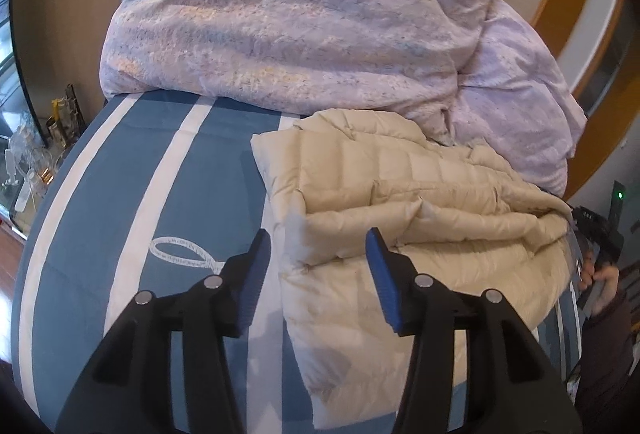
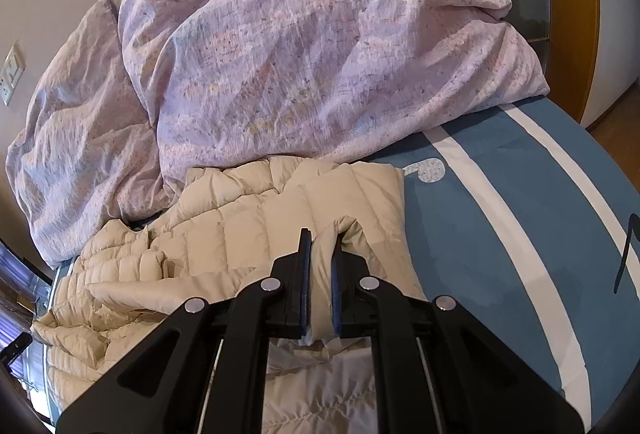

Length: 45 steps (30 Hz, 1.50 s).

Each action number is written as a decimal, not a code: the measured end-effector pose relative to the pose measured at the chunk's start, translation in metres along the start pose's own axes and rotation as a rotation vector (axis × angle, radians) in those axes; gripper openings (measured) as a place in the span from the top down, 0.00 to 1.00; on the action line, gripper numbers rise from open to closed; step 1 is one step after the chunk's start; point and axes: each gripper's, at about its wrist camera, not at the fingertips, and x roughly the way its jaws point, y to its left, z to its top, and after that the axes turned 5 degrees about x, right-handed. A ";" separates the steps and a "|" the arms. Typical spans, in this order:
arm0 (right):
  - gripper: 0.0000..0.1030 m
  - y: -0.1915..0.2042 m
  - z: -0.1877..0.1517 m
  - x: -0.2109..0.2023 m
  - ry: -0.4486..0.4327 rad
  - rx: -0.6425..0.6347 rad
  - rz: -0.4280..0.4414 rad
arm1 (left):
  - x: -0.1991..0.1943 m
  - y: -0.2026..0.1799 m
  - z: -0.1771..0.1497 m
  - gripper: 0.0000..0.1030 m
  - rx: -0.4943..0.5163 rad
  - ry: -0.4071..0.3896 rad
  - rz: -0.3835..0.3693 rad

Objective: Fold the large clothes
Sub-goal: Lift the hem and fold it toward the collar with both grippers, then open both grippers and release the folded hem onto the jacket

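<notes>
Garment: cream quilted puffer jacket (image 1: 400, 193), partly folded, lying on the blue bed sheet with white stripes (image 1: 192, 193), just near of the heaped lilac floral duvet (image 1: 300, 25).
Hidden: jacket's near hem cut off behind both tools; its right side crumpled, sleeves hard to make out.
Left gripper (image 1: 318, 266): angled downward above jacket's left edge; jaws stand parted, pads clear of the fabric, nothing held.
Right gripper (image 2: 322, 266): angled downward; jaws clamped on a raised fold of the jacket.
Person: hand (image 1: 600, 274) and dark sleeve at far right edge, blurred.
</notes>
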 end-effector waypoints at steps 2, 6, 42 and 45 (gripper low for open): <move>0.92 0.000 0.000 0.000 0.002 0.001 0.001 | 0.003 -0.002 -0.001 0.47 0.024 0.003 0.007; 0.92 -0.001 0.000 -0.001 0.007 0.003 0.006 | 0.023 -0.007 0.000 0.47 0.086 0.027 0.055; 0.75 0.004 0.040 0.050 -0.045 0.037 -0.007 | 0.137 -0.034 0.093 0.96 0.020 -0.053 0.322; 0.39 0.002 0.041 0.039 -0.073 0.060 0.032 | 0.137 -0.040 0.093 0.90 0.024 -0.056 0.314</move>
